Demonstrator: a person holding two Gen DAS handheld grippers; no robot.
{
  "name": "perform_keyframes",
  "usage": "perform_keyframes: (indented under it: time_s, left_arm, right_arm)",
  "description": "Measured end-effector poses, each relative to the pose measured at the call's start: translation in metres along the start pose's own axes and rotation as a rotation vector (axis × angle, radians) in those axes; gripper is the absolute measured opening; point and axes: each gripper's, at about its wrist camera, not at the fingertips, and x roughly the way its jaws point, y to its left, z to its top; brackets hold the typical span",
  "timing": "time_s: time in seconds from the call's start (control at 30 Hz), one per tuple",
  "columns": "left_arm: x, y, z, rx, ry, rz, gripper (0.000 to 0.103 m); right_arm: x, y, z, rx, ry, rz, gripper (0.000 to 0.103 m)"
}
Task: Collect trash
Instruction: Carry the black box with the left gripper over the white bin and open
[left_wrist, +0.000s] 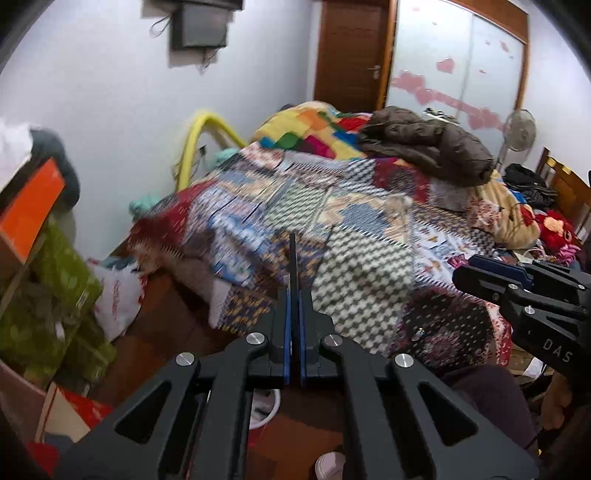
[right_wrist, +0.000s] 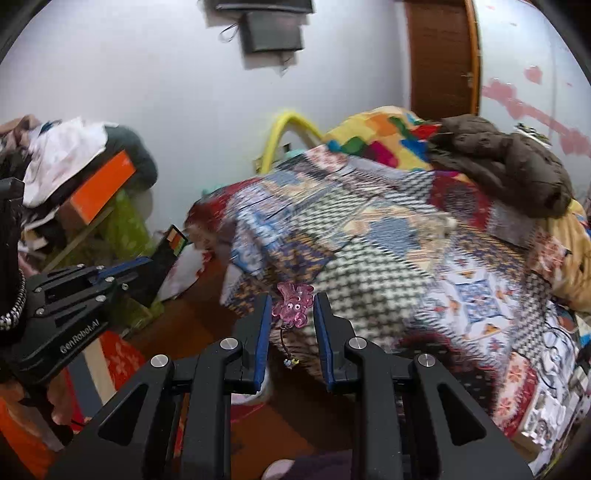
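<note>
Black linkage arms fill the bottom of both wrist views. On the left gripper (left_wrist: 294, 314) the blue-padded jaws are pressed together on a thin flat black card (left_wrist: 293, 258) that stands up edgewise between them; seen from the right wrist, the card (right_wrist: 166, 254) carries an orange, red and green label too small to read. That gripper's side reads "GenRobot.AI" in white. The right gripper (right_wrist: 291, 321) has its jaws a little apart, with a translucent pink plastic charm (right_wrist: 293, 304) with small eyes between the pads; whether the pads actually press on it I cannot tell. A thin cord hangs from it, ending in a small bead. In the left wrist view the right gripper's (left_wrist: 480, 267) body shows the letters "DAS".

Below the jaws lies a brown wooden floor (left_wrist: 166, 325), and a white plastic bag with red print (left_wrist: 118, 295) sits at the bed's corner. A stack of green patterned boxes (left_wrist: 55, 280) stands at the left, topped by an orange-sided box (left_wrist: 31, 214) and piled cloth. Beyond the grippers spreads a bed under a patchwork quilt (left_wrist: 351, 229), with a brown padded jacket (left_wrist: 424, 147) crumpled on it. Farther back are a yellow curved tube (left_wrist: 195, 136), a brown wooden door (left_wrist: 351, 48) and a standing fan (left_wrist: 519, 131).
</note>
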Motion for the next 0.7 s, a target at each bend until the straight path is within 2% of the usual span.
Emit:
perform_keyframes:
  time_s: [0.33,0.7]
  left_arm:
    - [0.025,0.066,-0.047,-0.112,0.105,0.081,0.002]
    - [0.088,0.110,-0.102,-0.228,0.298,0.110,0.002]
  right_arm:
    - [0.071,0.060,-0.007,-0.080,0.158,0.117,0.021]
    - [0.149,0.097,-0.022,-0.105,0.351,0.187,0.021]
